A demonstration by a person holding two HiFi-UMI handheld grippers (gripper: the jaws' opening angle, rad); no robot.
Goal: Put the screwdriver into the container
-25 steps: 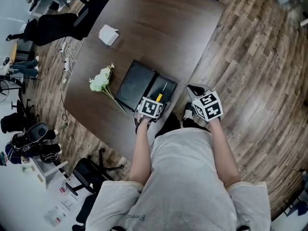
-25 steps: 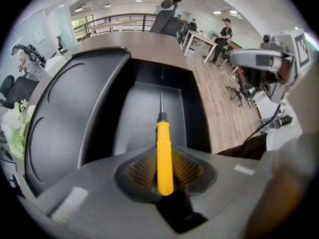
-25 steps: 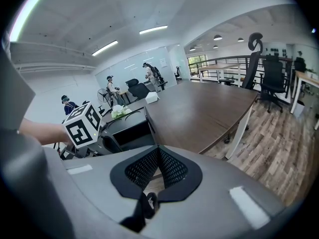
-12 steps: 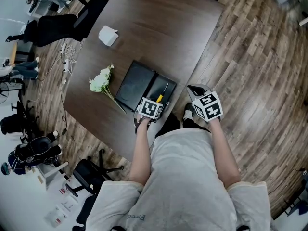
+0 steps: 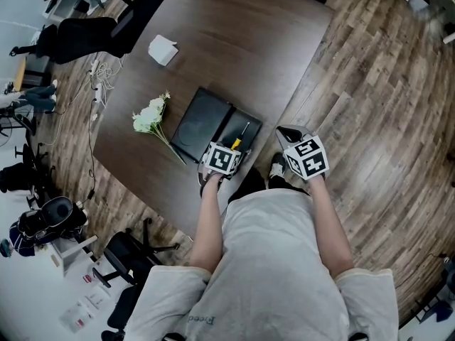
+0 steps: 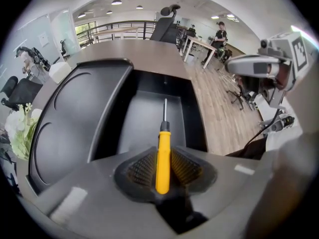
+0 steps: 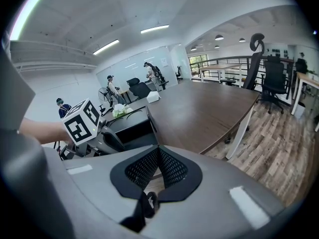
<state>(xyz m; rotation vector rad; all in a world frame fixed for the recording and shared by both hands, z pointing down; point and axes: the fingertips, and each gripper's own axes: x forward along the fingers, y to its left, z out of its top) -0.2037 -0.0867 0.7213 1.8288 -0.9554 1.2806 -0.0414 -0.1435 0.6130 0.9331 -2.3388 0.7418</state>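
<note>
My left gripper (image 6: 163,168) is shut on a screwdriver (image 6: 162,151) with a yellow handle, its metal shaft pointing forward over the tray of the open black container (image 6: 149,116). In the head view the left gripper (image 5: 226,155) sits at the container's (image 5: 202,123) near edge, and the screwdriver (image 5: 238,139) juts over the right compartment. The container's lid (image 6: 75,118) lies flat open to the left. My right gripper (image 7: 158,168) is shut with nothing in it, held off the table's right edge over the floor (image 5: 298,144).
A bunch of white flowers (image 5: 149,116) lies left of the container on the dark wooden table (image 5: 234,48). A white box (image 5: 162,50) stands farther back. Office chairs (image 5: 106,27) stand to the far left. Wooden floor (image 5: 384,105) lies to the right.
</note>
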